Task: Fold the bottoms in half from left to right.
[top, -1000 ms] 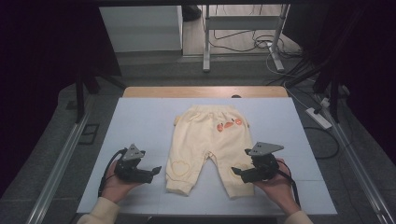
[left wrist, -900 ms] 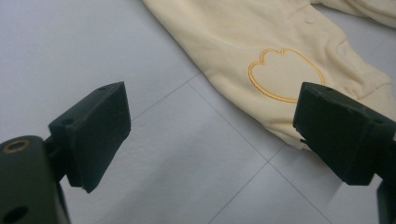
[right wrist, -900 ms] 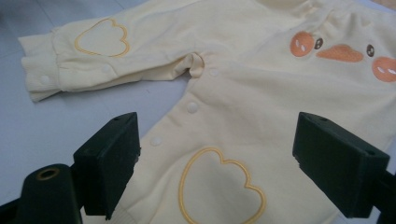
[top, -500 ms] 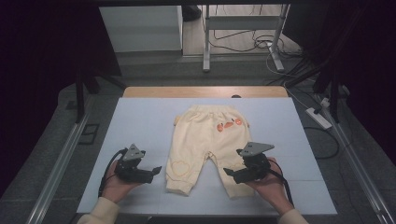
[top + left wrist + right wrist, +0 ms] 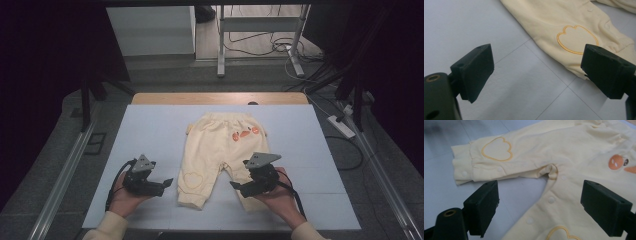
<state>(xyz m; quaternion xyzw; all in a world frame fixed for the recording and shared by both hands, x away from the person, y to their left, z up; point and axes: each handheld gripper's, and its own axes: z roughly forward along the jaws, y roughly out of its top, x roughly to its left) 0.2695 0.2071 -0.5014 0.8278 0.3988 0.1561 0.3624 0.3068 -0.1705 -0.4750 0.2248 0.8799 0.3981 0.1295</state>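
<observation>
Nearest me, my left gripper (image 5: pixel 167 182) sits low on the pale blue mat (image 5: pixel 150 130), jaws spread wide with nothing between them, aimed at the outer edge of the trousers' left leg. My right gripper (image 5: pixel 236 186) is over the other leg, jaws just as wide and empty; from the high view I'd guess it hovers just above the cloth, but I can't say whether it touches.

Between them lie the yellow baby trousers (image 5: pixel 222 150), flat on the mat, cuffs toward me and waistband away. In the left gripper view the heart patch (image 5: pixel 577 38) lies just beyond the jaws, near the ribbed cuff (image 5: pixel 621 47). The right gripper view shows the snap buttons (image 5: pixel 551 200) running along the inseam up to the crotch.

This is thin, soft knit, I judge: light, limp, ready to bunch and drag rather than lift as one piece. I'd pinch at the cuffs, where the doubled ribbing gives the jaws something thick, and keep off the snaps.

Farther off, the duck print (image 5: pixel 243 133) sits below the waistband, then the wooden table edge (image 5: pixel 220 98).
</observation>
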